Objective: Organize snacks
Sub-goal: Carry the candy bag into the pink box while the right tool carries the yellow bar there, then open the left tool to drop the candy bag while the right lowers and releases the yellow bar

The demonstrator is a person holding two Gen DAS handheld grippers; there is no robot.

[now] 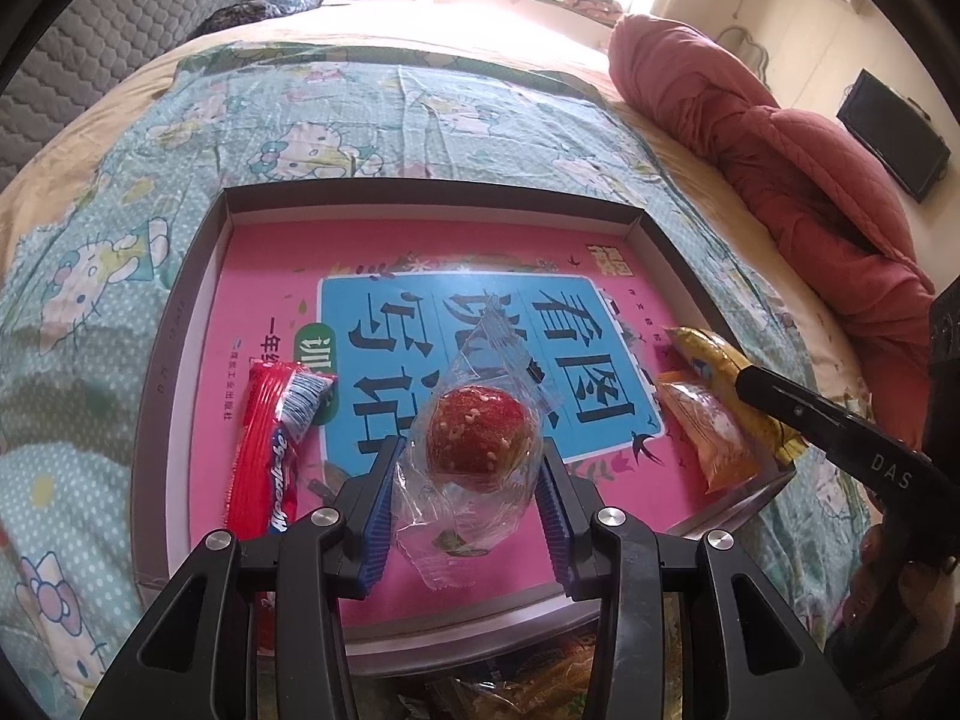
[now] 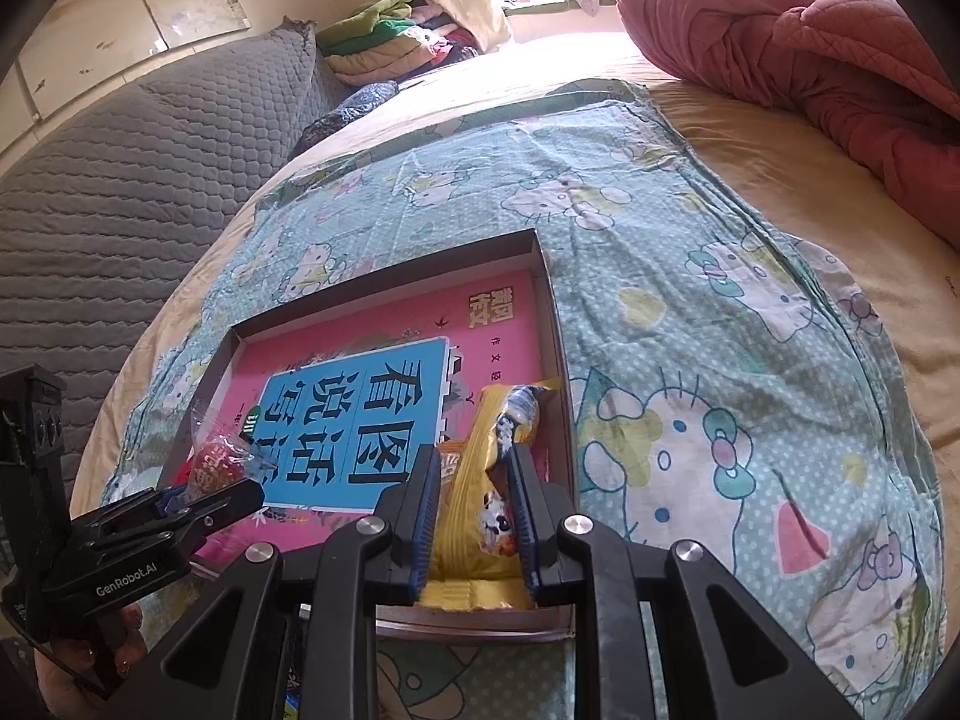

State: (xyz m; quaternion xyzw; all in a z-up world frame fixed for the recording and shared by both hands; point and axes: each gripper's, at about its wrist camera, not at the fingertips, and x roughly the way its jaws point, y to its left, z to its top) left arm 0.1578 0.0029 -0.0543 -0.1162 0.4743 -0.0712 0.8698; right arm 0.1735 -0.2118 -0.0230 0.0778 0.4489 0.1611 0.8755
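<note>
Left gripper (image 1: 468,480) clamped on a clear-wrapped red ball snack (image 1: 477,435) over the shallow box's (image 1: 180,324) near edge, right gripper (image 2: 471,516) closed tight on a yellow snack packet (image 2: 474,480) at the box's right edge, red candy roll (image 1: 270,450) lying by its left edge.

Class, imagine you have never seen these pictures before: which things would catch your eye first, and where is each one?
First, the red sesame-dotted ball in clear wrap, clamped in the left claw over the near middle of the shallow box. Under it glares the pink book with a blue title panel lining the box floor. At the box's right edge, the right claw grips a yellow snack packet.
</note>
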